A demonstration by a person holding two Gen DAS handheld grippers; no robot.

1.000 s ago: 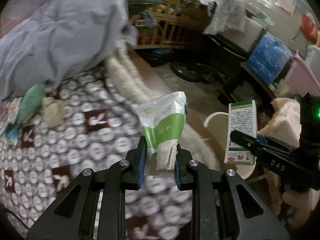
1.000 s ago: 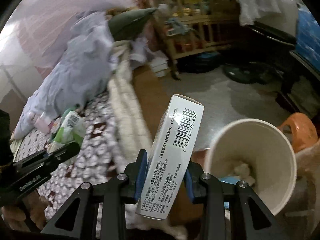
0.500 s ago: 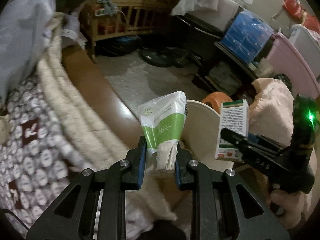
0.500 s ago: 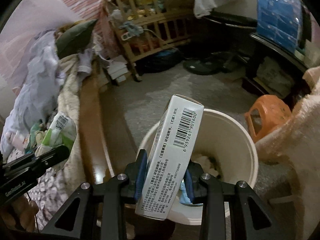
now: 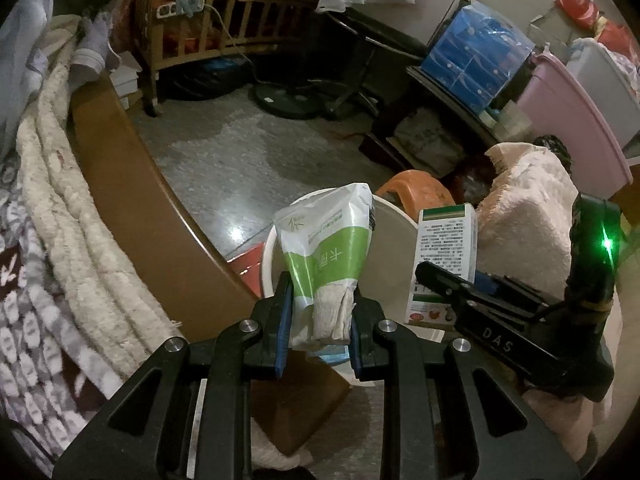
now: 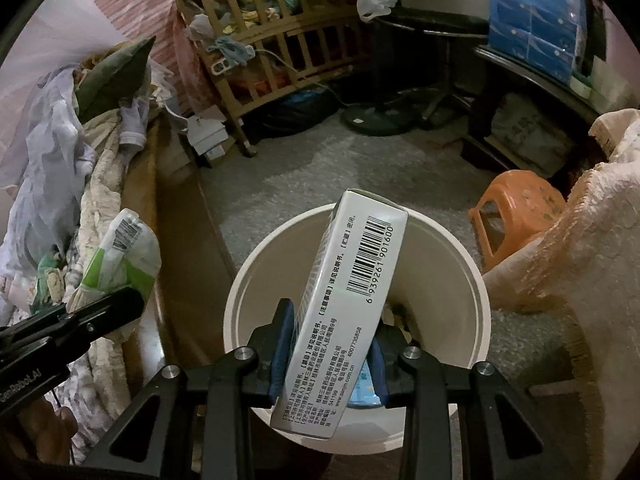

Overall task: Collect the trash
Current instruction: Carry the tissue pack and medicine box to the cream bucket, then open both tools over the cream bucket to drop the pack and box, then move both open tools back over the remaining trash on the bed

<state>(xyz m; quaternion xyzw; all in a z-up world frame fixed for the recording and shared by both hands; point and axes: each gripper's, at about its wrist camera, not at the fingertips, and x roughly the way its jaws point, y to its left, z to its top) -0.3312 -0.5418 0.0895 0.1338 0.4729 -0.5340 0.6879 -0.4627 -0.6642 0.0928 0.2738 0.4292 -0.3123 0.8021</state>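
My left gripper point(image 5: 318, 320) is shut on a green-and-white tissue packet point(image 5: 326, 248) with tissue poking out of its bottom end; it hangs at the near left rim of a white round bin point(image 5: 390, 240). My right gripper point(image 6: 326, 354) is shut on a white medicine box point(image 6: 344, 304) with a barcode, held upright right above the mouth of the bin point(image 6: 460, 276). Scraps of paper and something blue lie inside the bin. The medicine box point(image 5: 444, 256) shows in the left wrist view, and the packet point(image 6: 124, 260) in the right wrist view.
The brown wooden bed edge point(image 5: 132, 184) and a cream blanket point(image 5: 68, 208) run along the left. An orange stool point(image 6: 516, 204) stands behind the bin, a pink fleece blanket point(image 6: 576, 248) to its right. A wooden crib point(image 6: 280, 56) and fan base point(image 6: 376, 120) stand across the grey floor.
Both grippers have swung from over the bed toward the bin and sunk a little. The medicine box now hangs above the bin's mouth; the packet has reached its rim. Both grips are unchanged.
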